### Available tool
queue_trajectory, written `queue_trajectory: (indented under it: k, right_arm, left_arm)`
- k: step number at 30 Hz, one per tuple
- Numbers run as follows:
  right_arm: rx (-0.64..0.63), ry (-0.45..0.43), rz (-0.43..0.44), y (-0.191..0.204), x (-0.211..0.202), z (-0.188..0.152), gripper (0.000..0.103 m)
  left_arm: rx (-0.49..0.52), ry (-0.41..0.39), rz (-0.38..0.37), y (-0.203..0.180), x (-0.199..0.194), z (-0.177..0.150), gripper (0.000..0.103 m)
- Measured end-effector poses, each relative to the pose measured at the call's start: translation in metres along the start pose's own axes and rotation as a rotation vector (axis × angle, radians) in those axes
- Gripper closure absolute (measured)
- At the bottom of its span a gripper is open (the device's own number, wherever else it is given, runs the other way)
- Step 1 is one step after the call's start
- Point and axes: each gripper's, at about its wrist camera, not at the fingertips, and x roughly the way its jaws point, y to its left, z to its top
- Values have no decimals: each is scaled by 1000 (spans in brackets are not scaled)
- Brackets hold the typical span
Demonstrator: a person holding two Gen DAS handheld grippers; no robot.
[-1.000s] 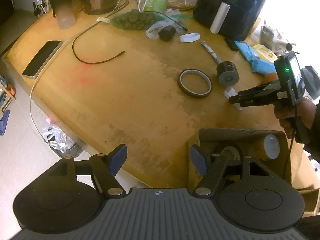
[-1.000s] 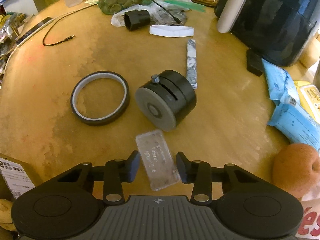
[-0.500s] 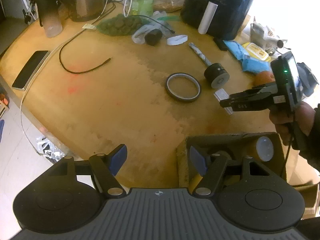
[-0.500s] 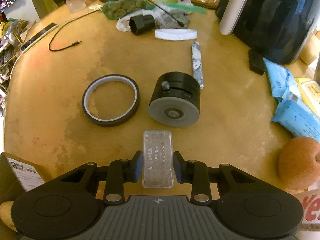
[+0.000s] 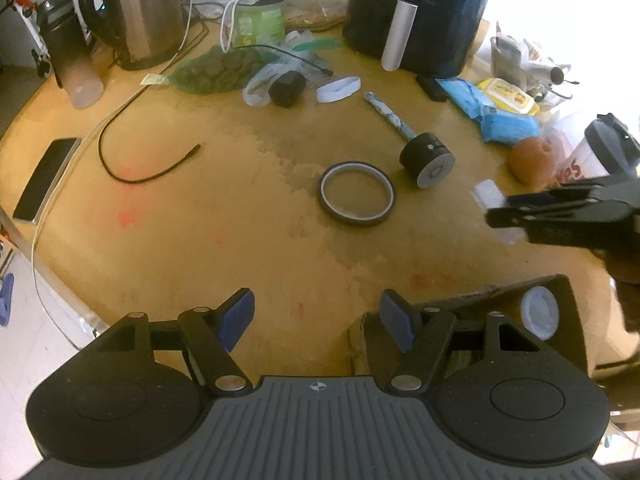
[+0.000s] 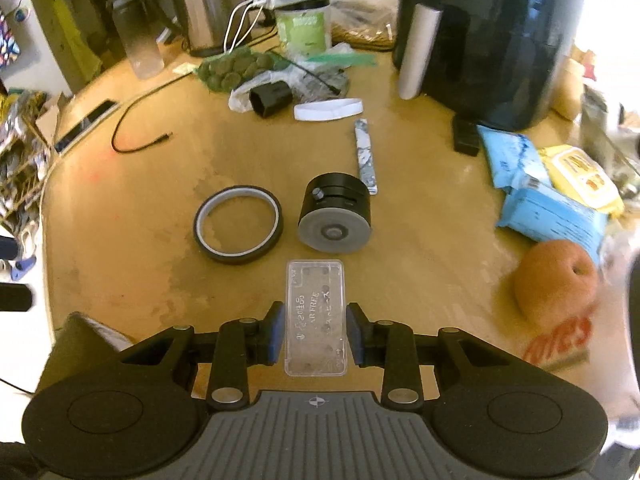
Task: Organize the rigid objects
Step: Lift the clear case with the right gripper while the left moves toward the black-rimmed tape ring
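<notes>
So at this point my right gripper (image 6: 315,334) had its blue pads clamped on the long sides of the clear plastic case (image 6: 315,316), and the case was up off the wooden table (image 6: 132,264), sticking out forward between the fingers with its far end pointing at the black cylindrical weight (image 6: 335,213) and the tape ring (image 6: 238,224). From the other camera you could see that same case (image 5: 489,196) poking out past the tip of the right gripper (image 5: 500,210), hanging over the table just above the open cardboard box (image 5: 560,292). My take on doing this bit well: the case was slick and only pinched on its edges, so I figured no fast swings, keep it level-ish, carry it over the box opening, lower it in beside the white-capped thing (image 5: 539,317) already in there, and only let go once it's low inside. A tilt could let it slide out the front. Both grippers were angled steeply down at the table. My left gripper (image 5: 318,320) was empty, fingers spread well apart, parked at the table edge right at the near-left corner of the box, kind of ready to steady it if it shifted. The weight and tape ring were untouched, well apart from the box.
</notes>
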Motion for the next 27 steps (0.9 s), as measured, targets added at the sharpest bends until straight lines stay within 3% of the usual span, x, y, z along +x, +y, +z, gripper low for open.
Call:
queue_trajectory:
  k: [15,27]
  right_arm:
    - [103,-96,10,5,-58,-18,68]
    - [158,-105,-17,6,-74,-32,68]
  left_arm:
    - [77,-51,11,-5,33,32,35]
    - [133,-36,-7,-9,74,53,35]
